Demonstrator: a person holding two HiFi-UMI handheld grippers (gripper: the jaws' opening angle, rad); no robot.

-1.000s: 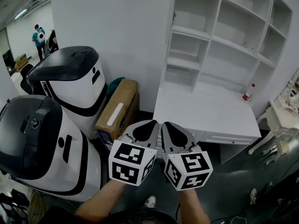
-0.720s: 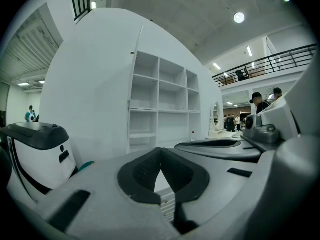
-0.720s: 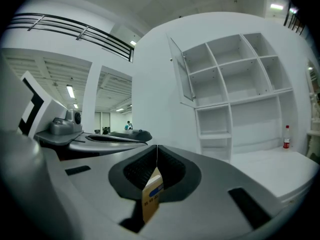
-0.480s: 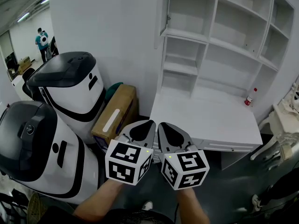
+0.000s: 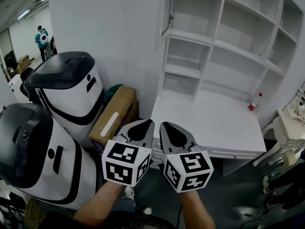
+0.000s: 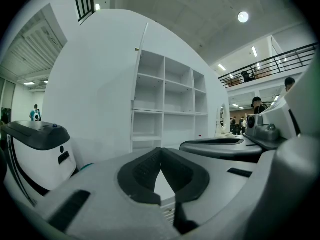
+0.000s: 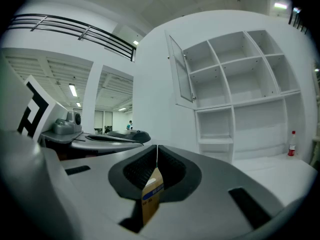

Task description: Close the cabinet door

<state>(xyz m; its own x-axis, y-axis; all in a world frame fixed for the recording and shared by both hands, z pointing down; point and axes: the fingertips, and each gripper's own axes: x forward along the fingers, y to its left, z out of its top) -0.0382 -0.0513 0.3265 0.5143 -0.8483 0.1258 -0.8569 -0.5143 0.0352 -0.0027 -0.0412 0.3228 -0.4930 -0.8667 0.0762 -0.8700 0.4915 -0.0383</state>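
In the head view, your left gripper (image 5: 143, 126) and right gripper (image 5: 167, 128) hover side by side above the near edge of the white desk (image 5: 205, 123), well apart from the cabinet door (image 5: 165, 13), which stands swung open at the upper left of the shelf unit (image 5: 238, 27). Left gripper view: jaw tips pressed together, nothing between them. Right gripper view: jaws likewise closed and empty, with the door ajar beyond them, untouched.
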